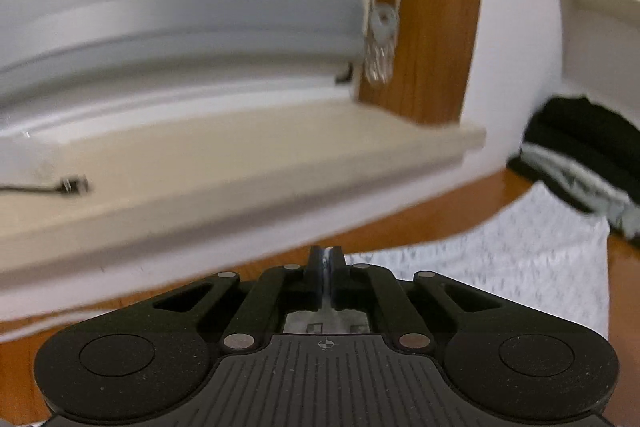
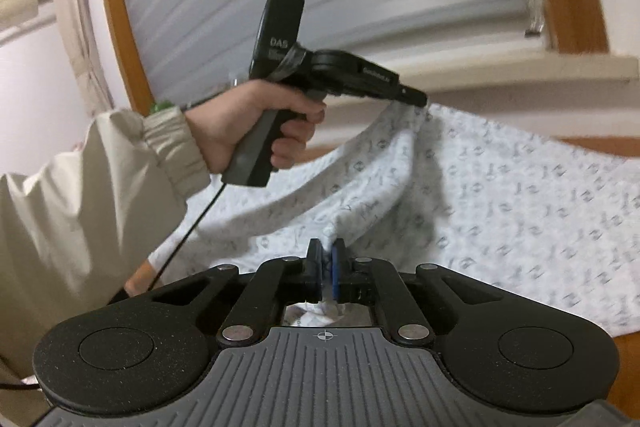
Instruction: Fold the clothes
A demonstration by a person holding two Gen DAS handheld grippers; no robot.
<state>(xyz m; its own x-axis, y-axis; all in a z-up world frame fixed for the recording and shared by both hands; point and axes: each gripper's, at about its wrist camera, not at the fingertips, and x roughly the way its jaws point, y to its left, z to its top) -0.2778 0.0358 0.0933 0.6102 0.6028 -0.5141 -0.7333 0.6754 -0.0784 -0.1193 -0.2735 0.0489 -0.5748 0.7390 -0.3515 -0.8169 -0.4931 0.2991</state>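
A white garment [image 2: 500,195] with a small grey print lies spread over a wooden table and is lifted along its near edge. My right gripper [image 2: 327,247] is shut on a fold of that garment, cloth pinched between its blue pads. In the right wrist view a hand in a beige sleeve holds my left gripper [image 2: 418,101], whose tip is clamped on a raised corner of the cloth. In the left wrist view my left gripper [image 1: 327,255] is shut with a thin strip of the garment [image 1: 520,247] between its fingers.
A cream window sill [image 1: 248,155] and grey shutter slats [image 1: 180,7] fill the wall ahead, framed in wood [image 1: 432,27]. A stack of folded dark and grey clothes [image 1: 588,155] sits on the wooden table [image 1: 380,227] at the right. Shelves with books are above it.
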